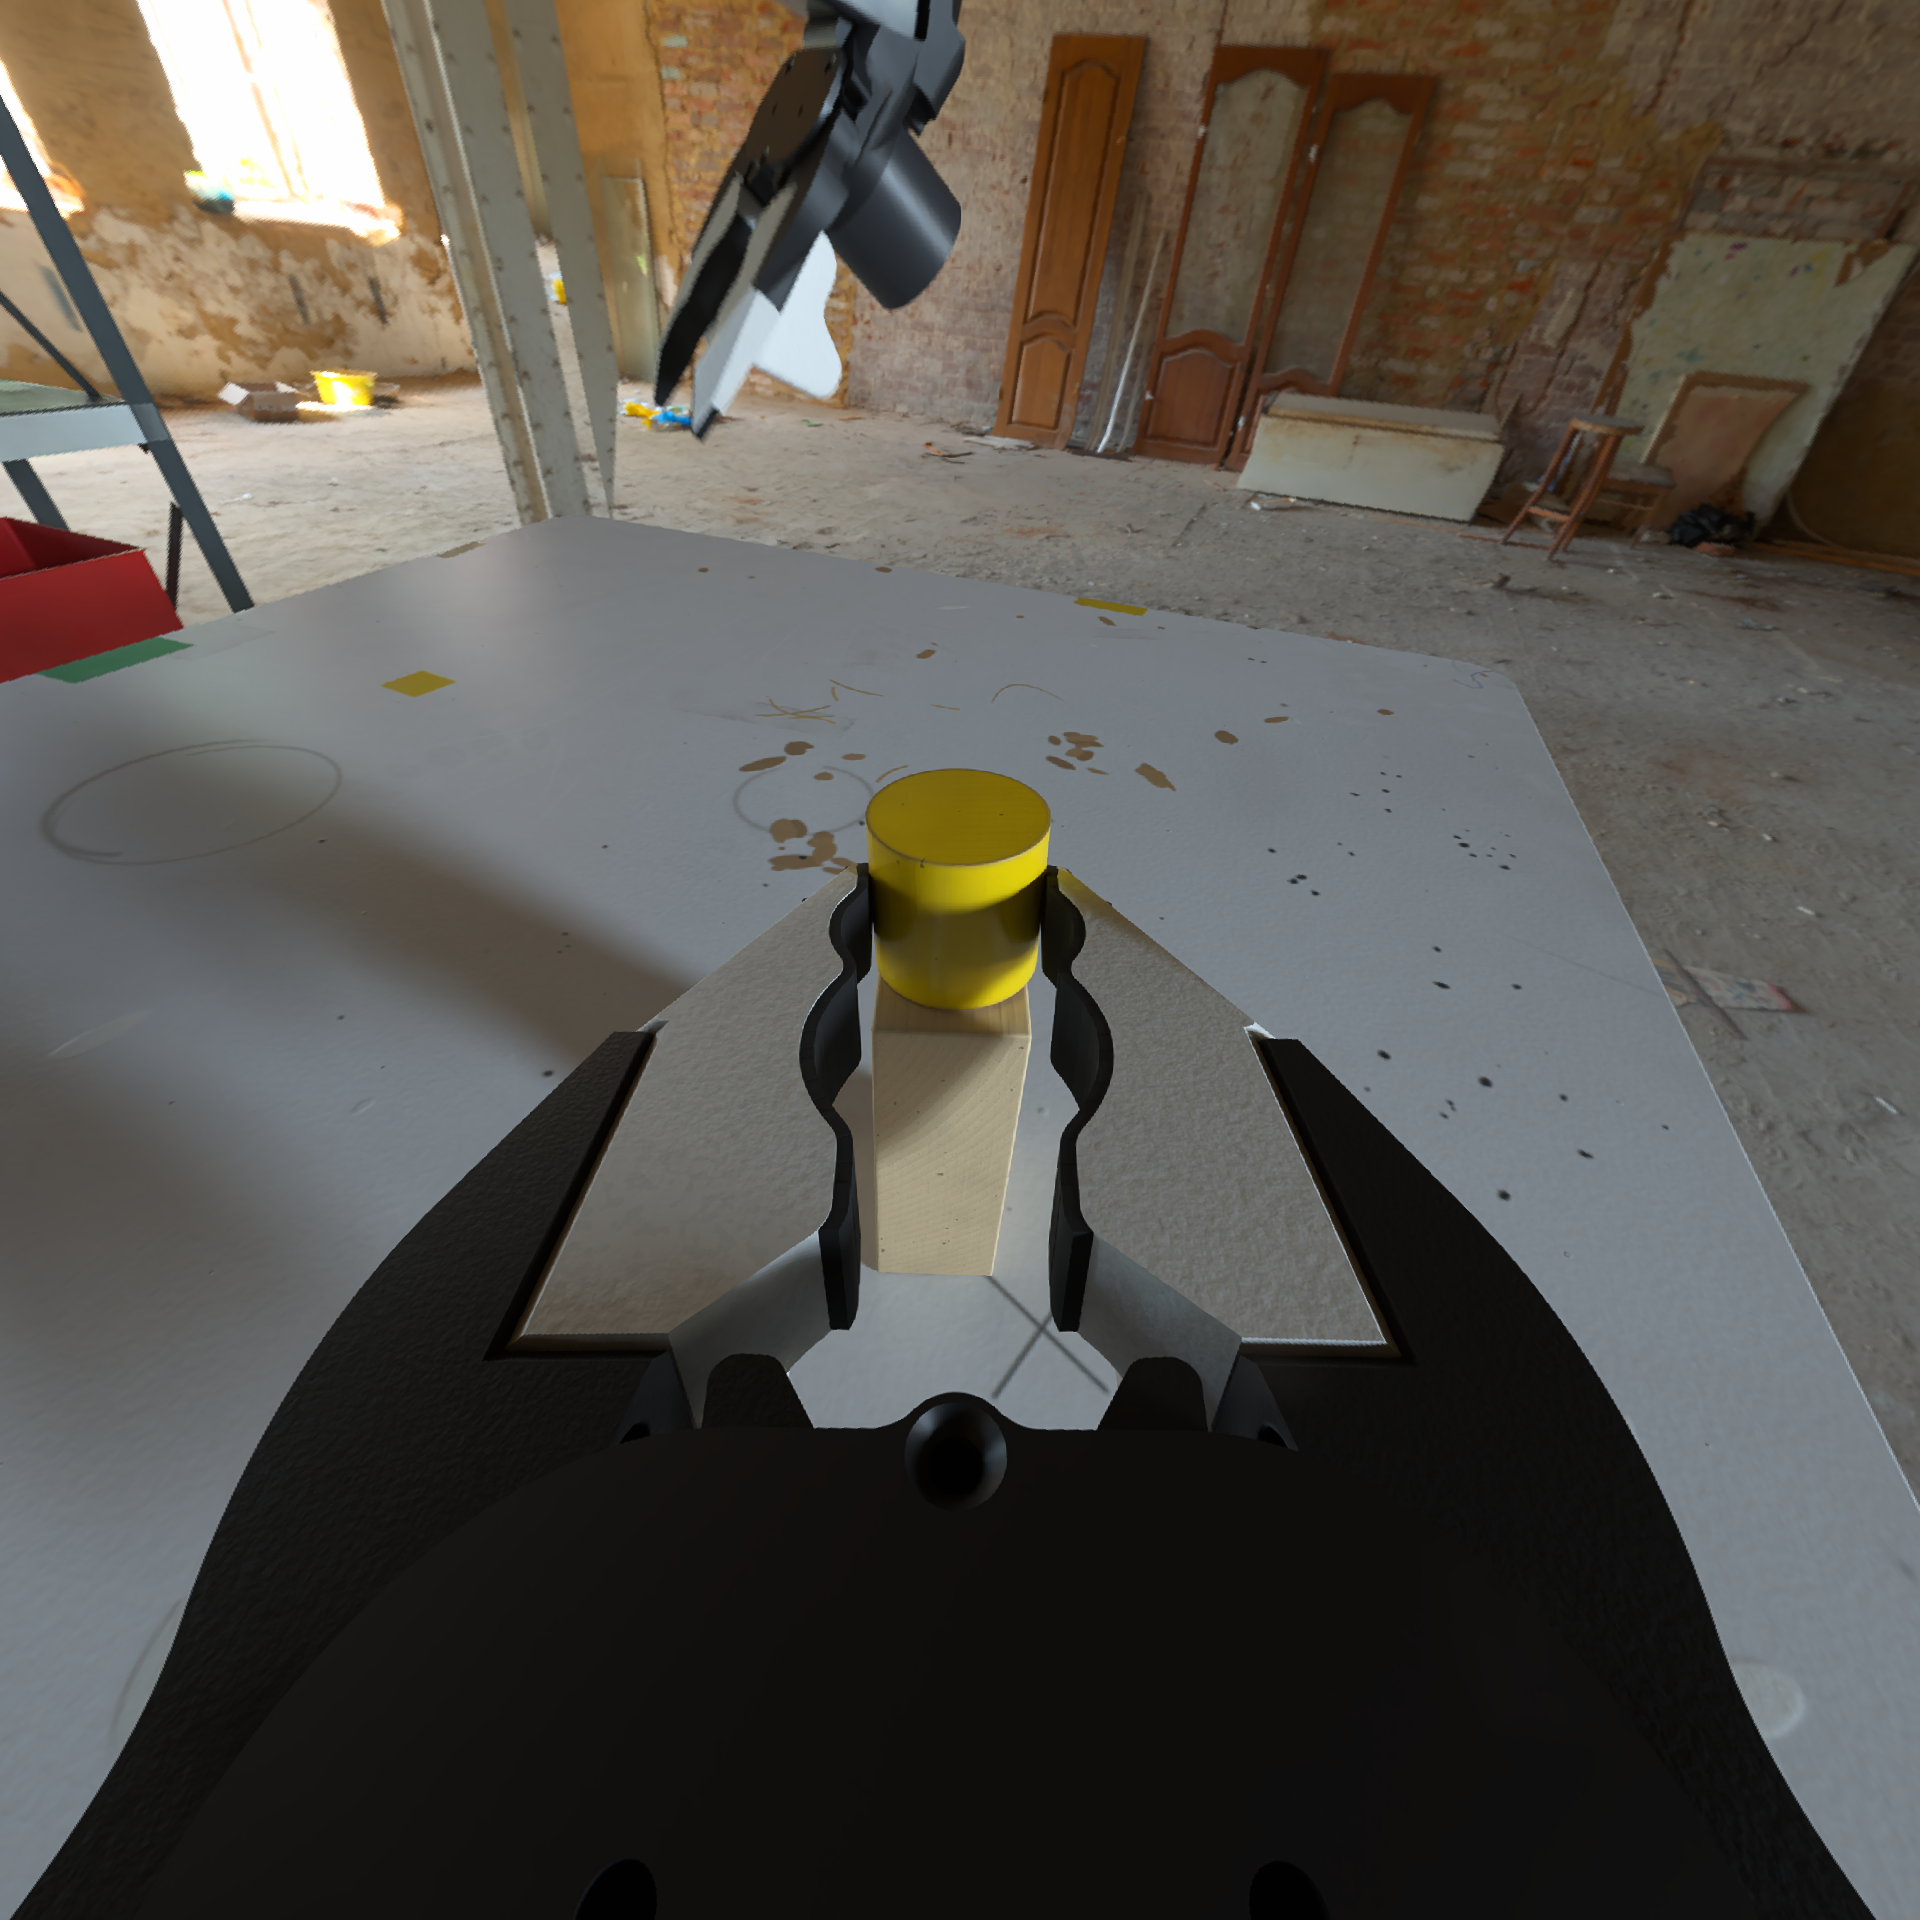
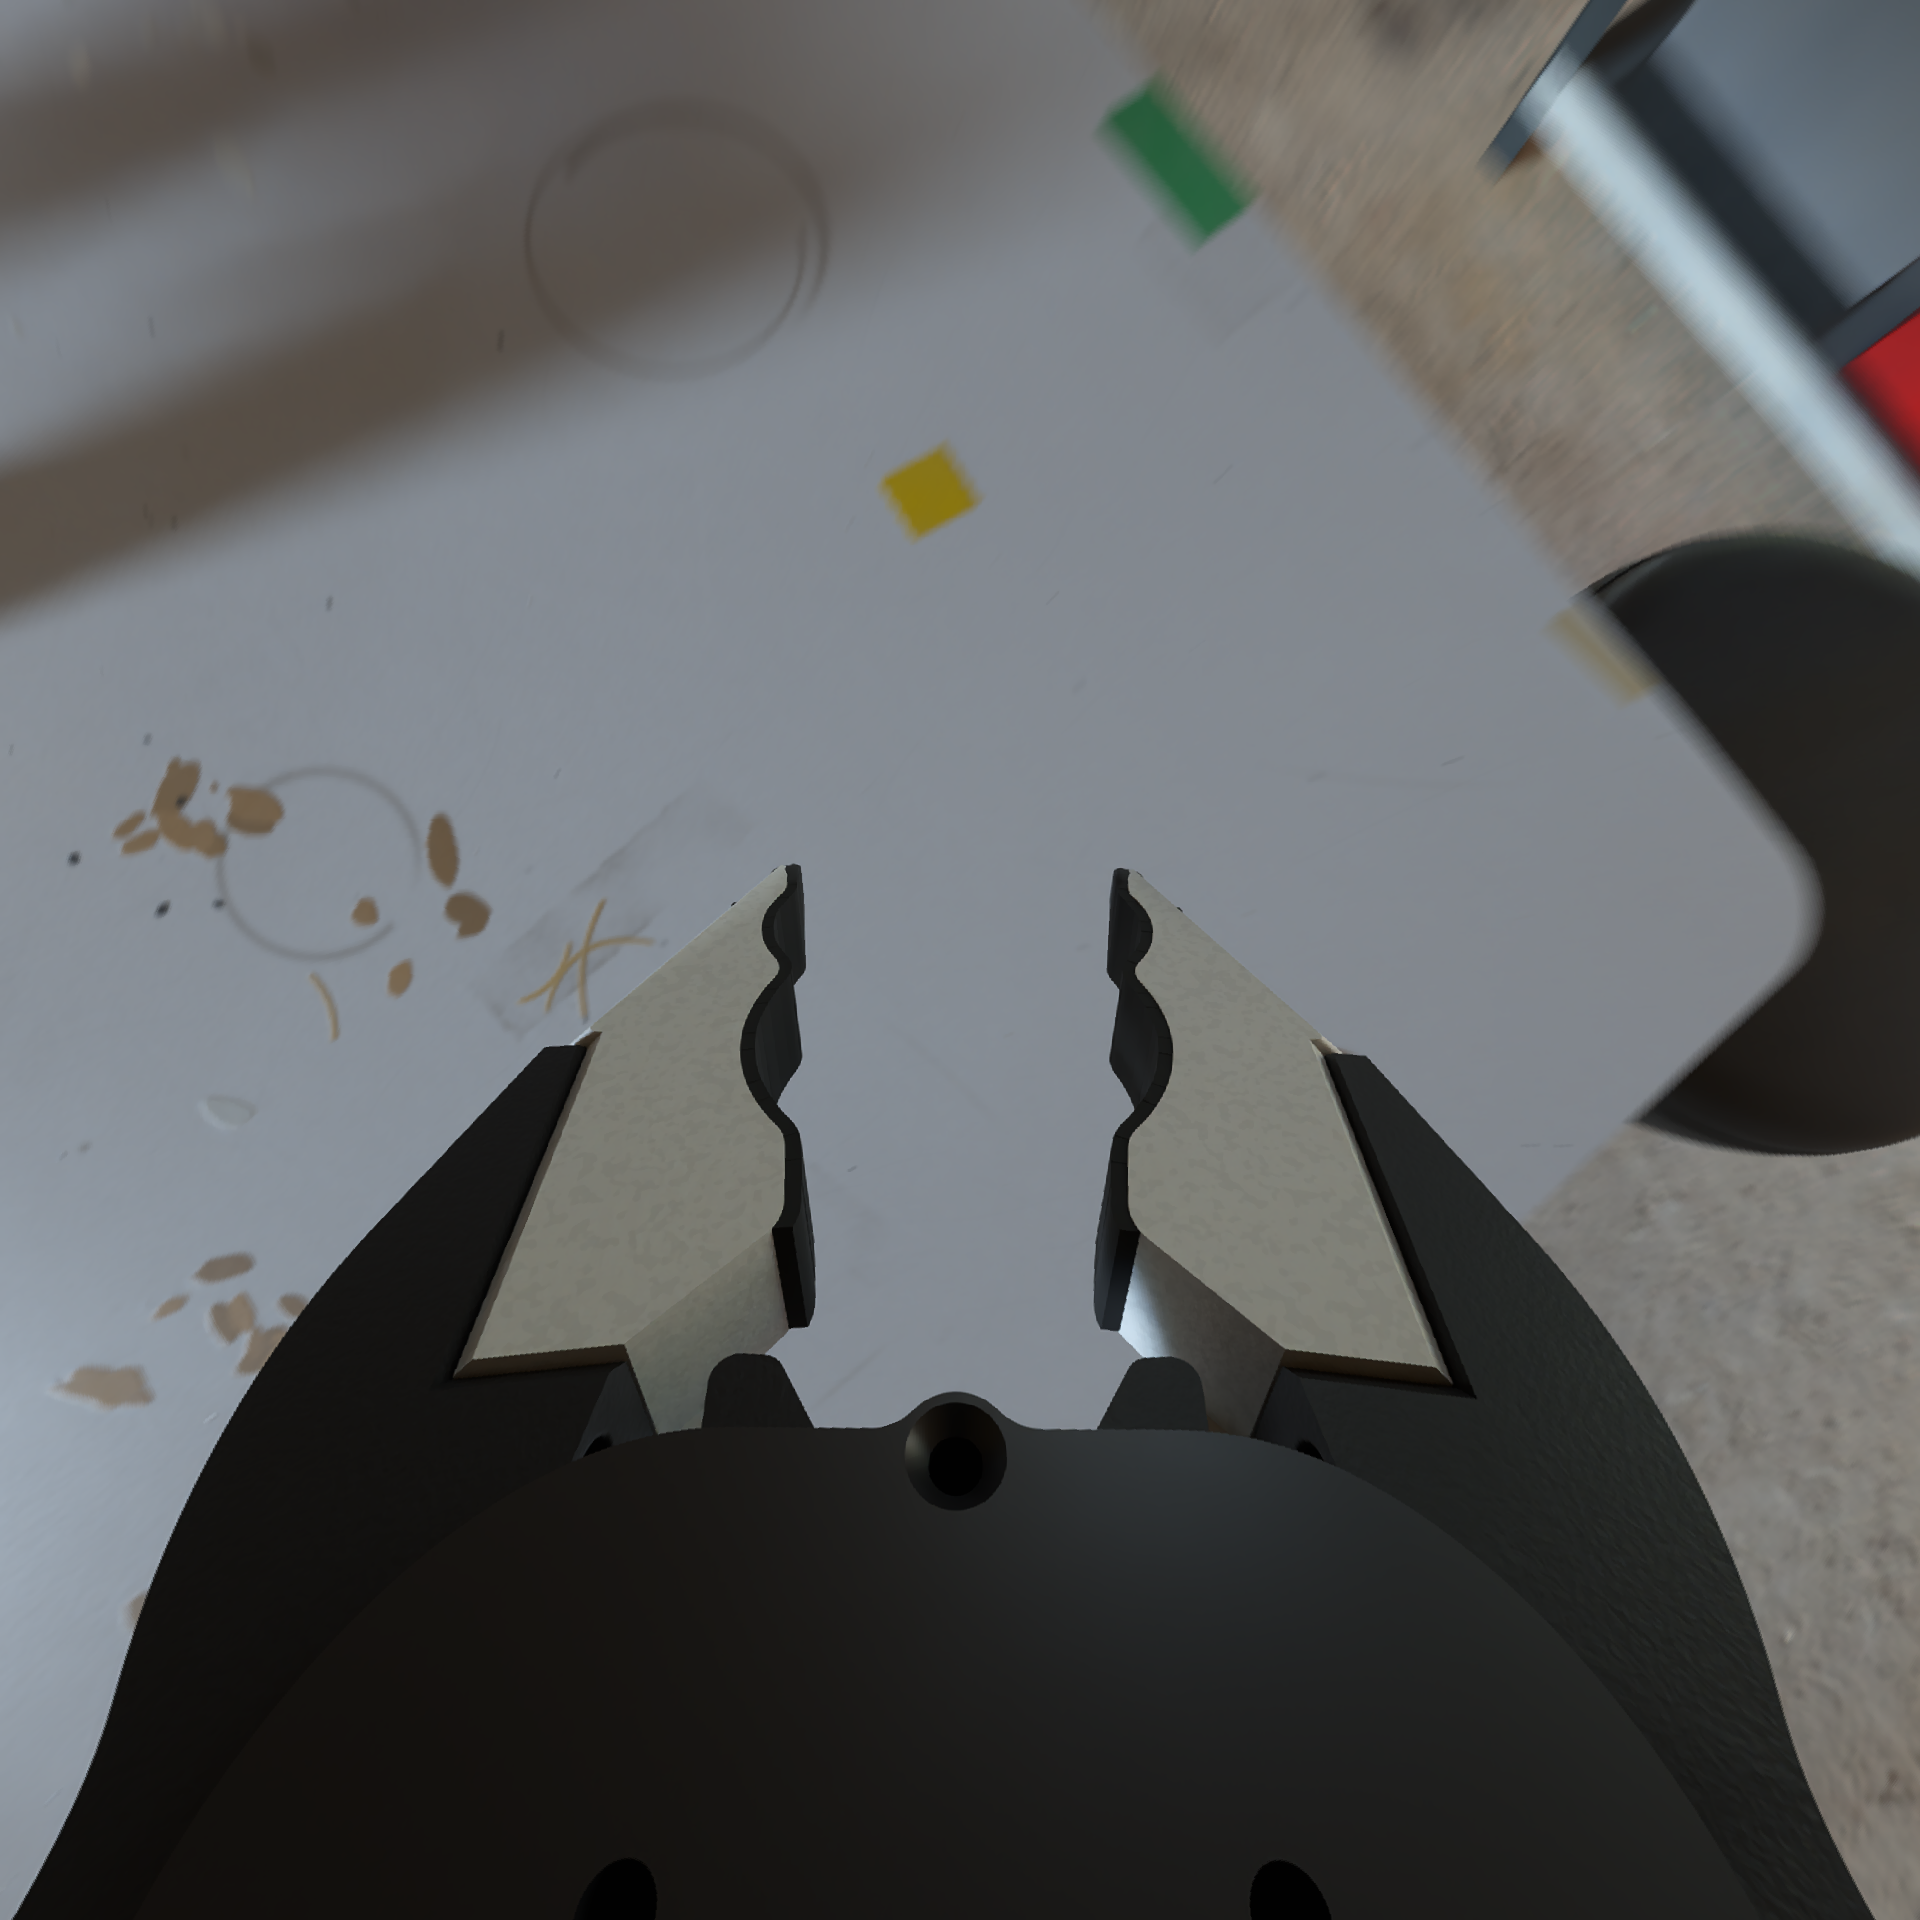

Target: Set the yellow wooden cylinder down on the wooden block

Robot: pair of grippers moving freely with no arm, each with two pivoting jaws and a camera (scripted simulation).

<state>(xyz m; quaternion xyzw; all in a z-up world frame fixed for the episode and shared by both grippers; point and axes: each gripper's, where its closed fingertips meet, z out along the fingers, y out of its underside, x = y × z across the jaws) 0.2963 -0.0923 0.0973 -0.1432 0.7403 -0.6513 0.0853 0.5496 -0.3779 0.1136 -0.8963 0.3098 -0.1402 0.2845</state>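
The yellow wooden cylinder [image 1: 956, 894] stands upright on the top end of the pale wooden block [image 1: 951, 1143], which stands on the grey table [image 1: 364, 987]. My left gripper [image 1: 956, 888] is closed around the cylinder, with a fingertip pressed against each side. My right gripper [image 2: 956, 883] is open and empty, hovering above bare table. It also shows in the left wrist view [image 1: 686, 407], high above the table's far edge and pointing down. The cylinder and block do not show in the right wrist view.
A red box [image 1: 62, 603] and a metal shelf frame [image 1: 135, 416] stand off the table's left side. Yellow tape [image 2: 928, 490] and green tape [image 2: 1174, 166] lie flat on the table. A dark round object [image 2: 1787, 831] sits beyond the table's corner.
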